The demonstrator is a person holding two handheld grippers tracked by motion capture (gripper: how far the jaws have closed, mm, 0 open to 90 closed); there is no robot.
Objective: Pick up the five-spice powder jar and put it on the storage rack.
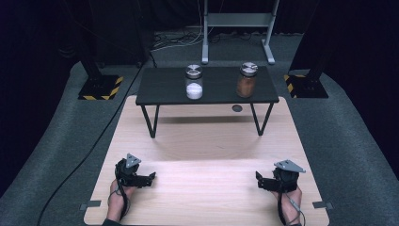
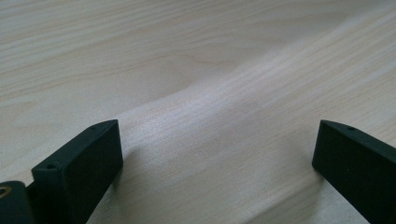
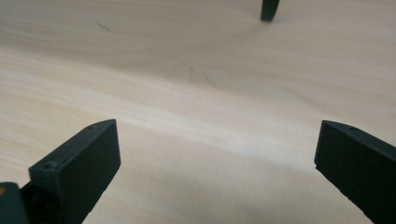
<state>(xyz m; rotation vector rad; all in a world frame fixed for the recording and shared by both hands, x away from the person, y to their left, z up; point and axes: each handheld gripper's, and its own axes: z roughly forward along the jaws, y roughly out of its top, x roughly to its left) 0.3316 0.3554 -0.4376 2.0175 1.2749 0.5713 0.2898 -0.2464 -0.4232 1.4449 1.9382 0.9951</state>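
Note:
Two glass jars with metal lids stand on a small black shelf table [image 1: 164,89] at the far side of the wooden board: one with white powder [image 1: 194,82] at centre, one with brown powder [image 1: 247,80] to its right. My left gripper [image 1: 151,178] rests near the board's front left, held by a hand, jaws pointing right. My right gripper [image 1: 258,179] rests at the front right, jaws pointing left. In the left gripper view the left gripper [image 2: 217,154] is open over bare wood. In the right gripper view the right gripper [image 3: 217,154] is open too, with nothing between its jaws.
The wooden board [image 1: 207,188] lies on grey carpet. One black leg [image 3: 269,9] of the shelf table shows far off. A dark round mark [image 1: 237,108] sits behind the shelf's right legs. A metal stand [image 1: 237,28] and two black posts with striped bases [image 1: 99,87] stand beyond.

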